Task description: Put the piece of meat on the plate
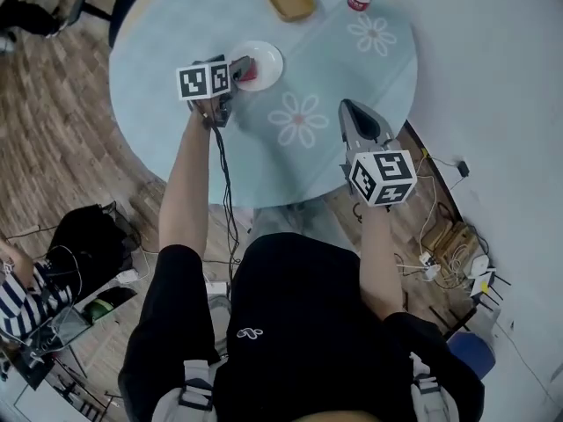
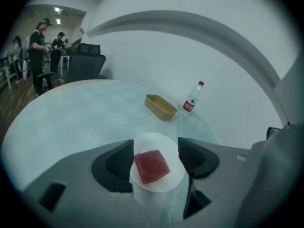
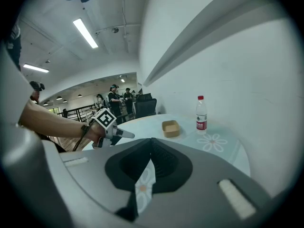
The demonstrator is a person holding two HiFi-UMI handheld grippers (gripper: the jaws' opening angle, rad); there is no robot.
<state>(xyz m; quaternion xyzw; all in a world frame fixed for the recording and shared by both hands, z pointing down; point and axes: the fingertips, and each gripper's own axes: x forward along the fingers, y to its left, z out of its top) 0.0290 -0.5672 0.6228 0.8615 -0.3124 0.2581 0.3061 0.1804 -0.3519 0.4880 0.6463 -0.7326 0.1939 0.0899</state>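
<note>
On the table [image 1: 167,60], at left, the left gripper [image 1: 237,69] has its jaws apart around the meat [image 2: 152,166], which lies on the plate [image 2: 156,141]. The placing looks done; next, back away without nudging it. The right gripper [image 3: 151,148] hovers with its jaws together, empty.

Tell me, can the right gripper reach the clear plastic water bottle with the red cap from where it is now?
Probably yes. The right gripper hangs over the pale blue round table, and nothing stands between it and the bottle; the yellow rectangular tray lies aside. Its shut jaws must open first.
</note>
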